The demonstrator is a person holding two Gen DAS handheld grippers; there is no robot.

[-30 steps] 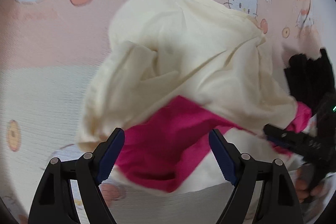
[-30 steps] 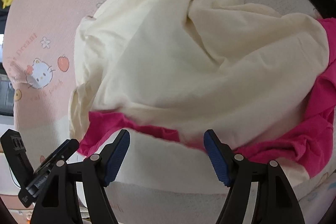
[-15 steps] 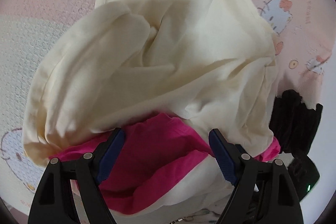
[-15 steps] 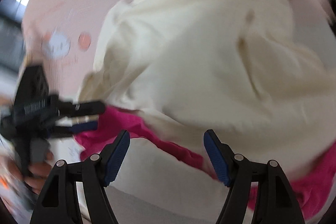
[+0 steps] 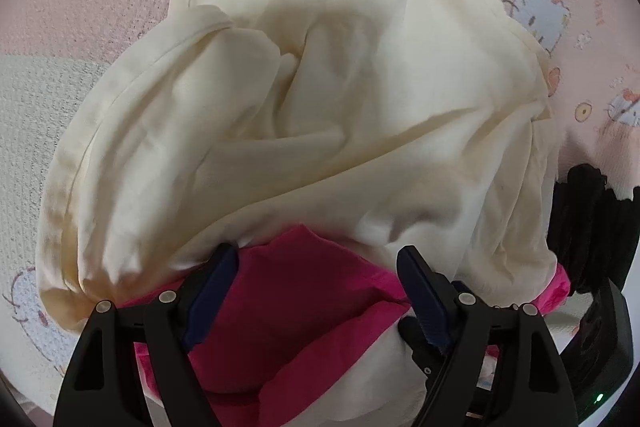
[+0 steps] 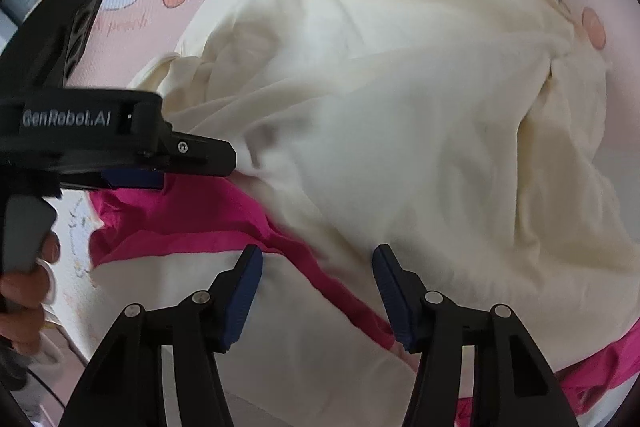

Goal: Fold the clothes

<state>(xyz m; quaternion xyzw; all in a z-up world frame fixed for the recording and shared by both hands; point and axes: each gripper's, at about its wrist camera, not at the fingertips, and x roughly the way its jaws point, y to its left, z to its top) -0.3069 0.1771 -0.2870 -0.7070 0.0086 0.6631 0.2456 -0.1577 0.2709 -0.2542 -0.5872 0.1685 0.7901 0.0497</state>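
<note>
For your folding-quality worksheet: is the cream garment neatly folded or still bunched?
Bunched. The cream garment lies in loose irregular creases, its pink lining exposed along the near edge.

Your left black two-finger gripper with blue ribbed pads (image 5: 318, 291) has its jaws spread wide. Your right black gripper with matching blue pads (image 6: 318, 295) is likewise parted, a little narrower. In the right wrist view, your bare left hand (image 6: 26, 291) wraps the grey handle, fingers curled round the trigger.
</note>
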